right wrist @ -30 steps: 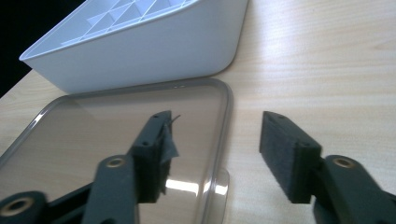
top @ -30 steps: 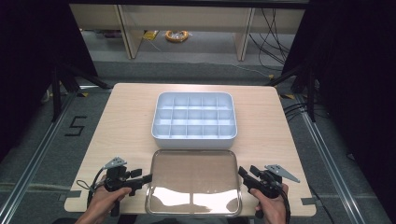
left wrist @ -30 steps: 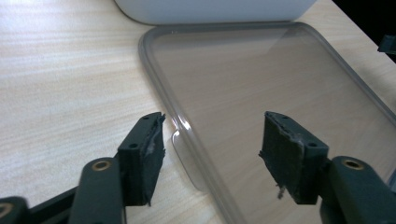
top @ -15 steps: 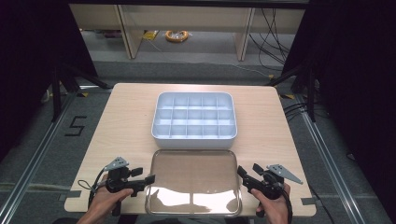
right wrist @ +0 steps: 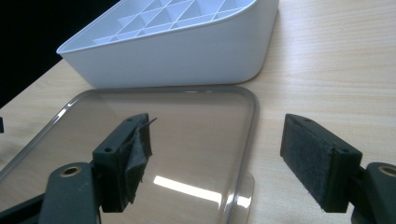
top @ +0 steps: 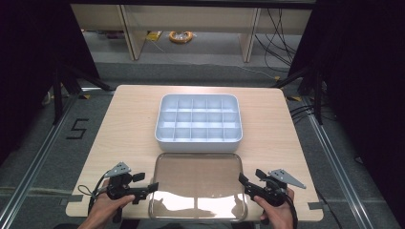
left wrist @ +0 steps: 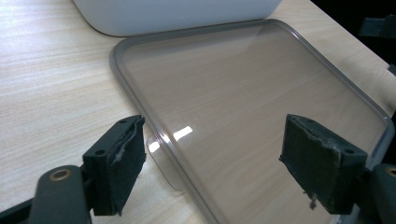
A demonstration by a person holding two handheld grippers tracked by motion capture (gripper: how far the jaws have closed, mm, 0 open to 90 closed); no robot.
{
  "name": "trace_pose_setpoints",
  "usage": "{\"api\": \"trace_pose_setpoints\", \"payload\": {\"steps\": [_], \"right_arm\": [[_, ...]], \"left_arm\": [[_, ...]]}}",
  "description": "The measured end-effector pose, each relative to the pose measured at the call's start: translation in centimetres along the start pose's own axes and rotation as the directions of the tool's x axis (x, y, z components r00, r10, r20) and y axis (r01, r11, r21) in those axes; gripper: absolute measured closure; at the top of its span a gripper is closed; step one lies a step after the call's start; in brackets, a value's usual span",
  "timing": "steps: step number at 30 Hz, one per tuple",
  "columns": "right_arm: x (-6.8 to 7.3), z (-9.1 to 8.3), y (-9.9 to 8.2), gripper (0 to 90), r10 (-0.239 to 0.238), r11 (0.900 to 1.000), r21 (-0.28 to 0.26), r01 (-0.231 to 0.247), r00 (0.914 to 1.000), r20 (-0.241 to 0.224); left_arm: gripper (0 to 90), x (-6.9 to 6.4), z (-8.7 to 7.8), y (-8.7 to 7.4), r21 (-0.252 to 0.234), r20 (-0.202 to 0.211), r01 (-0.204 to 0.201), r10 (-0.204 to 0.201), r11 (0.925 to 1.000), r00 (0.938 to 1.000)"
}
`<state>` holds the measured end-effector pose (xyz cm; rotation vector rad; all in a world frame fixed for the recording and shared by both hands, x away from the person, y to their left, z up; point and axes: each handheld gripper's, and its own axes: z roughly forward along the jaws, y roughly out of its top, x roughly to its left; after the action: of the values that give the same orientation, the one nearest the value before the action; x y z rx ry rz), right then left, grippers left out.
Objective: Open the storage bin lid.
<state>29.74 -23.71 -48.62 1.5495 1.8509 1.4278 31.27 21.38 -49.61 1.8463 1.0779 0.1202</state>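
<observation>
High view: a white plastic tray of small square compartments (top: pixel 198 123) sits mid-table, with a clear flat rectangular lid (top: pixel 197 184) just before it. The left gripper (top: pixel 147 189) and right gripper (top: pixel 244 183), both spread wide, flank the lid's edges, seemingly not touching.

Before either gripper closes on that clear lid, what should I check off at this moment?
1. left gripper open beside the clear lid: ok.
2. right gripper open at the opposite side: ok.
3. Lid lying flat on the table: ok.
4. Lid edge between each gripper's jaws: ok.
5. Divided white box empty: ok.
6. Lid clear of the box wall: cannot tell.
</observation>
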Motion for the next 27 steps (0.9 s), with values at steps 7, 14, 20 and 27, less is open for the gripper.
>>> {"api": "trace_pose_setpoints", "payload": {"steps": [7,14,20,27], "right_arm": [[0.6,0.0,-0.3,22.5,-0.033,0.9992,0.02,0.033,0.9994,-0.007],[0.8,-0.1,-0.5,22.3,-0.048,0.9985,0.025,0.048,0.9987,-0.018],[1.3,-0.6,-0.8,21.4,-0.053,0.9979,0.036,0.054,0.9985,-0.015],[1.7,-1.4,-1.5,20.7,-0.058,0.9969,0.051,0.06,0.998,-0.026]], "left_arm": [[19.5,-0.8,0.0,-0.3,-0.018,0.032,0.008,-0.008,0.9998,0.9994],[16.4,-1.0,-0.1,-0.6,-0.008,0.038,0.019,-0.018,0.9998,0.9991],[14.8,-1.1,-0.1,-0.7,-0.022,0.053,-0.011,0.012,0.9997,0.9985],[14.8,-1.8,-0.3,-1.1,0.001,0.058,-0.001,0.001,1.0,0.9983]]}}
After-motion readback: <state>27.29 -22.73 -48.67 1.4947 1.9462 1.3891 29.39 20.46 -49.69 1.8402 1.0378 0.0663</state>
